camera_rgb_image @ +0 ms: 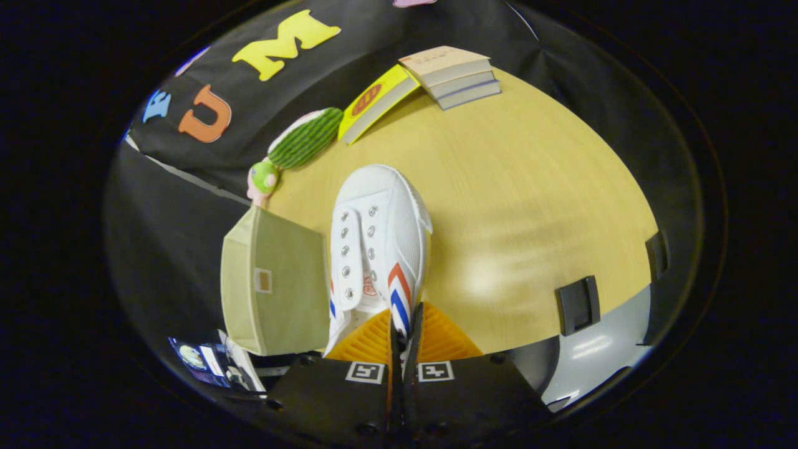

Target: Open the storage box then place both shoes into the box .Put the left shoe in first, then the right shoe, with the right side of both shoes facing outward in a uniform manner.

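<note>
White canvas shoe with red and blue chevron stripes on its side hangs from the gripper, toe pointing away from the camera, eyelets and tongue facing up. Gripper view: the two fingers are drawn nearly together, pinching the shoe's heel collar on the striped side; one finger sits inside the opening, the other outside, both pressing the thin wall of fabric between them.

Olive-green fabric storage box stands just left of the shoe, touching or nearly touching its side; a small tag shows on the facing panel. Whether its lid is open I cannot tell from this angle.

Round wooden table lies beneath the shoe and reaches beyond it. At its far edge, well beyond the fingers: a stack of books, with a yellow book leaning just beside it. Nearer the box, a green striped plush toy lies at the table rim. Two dark clamps grip the table's near right edge.
</note>
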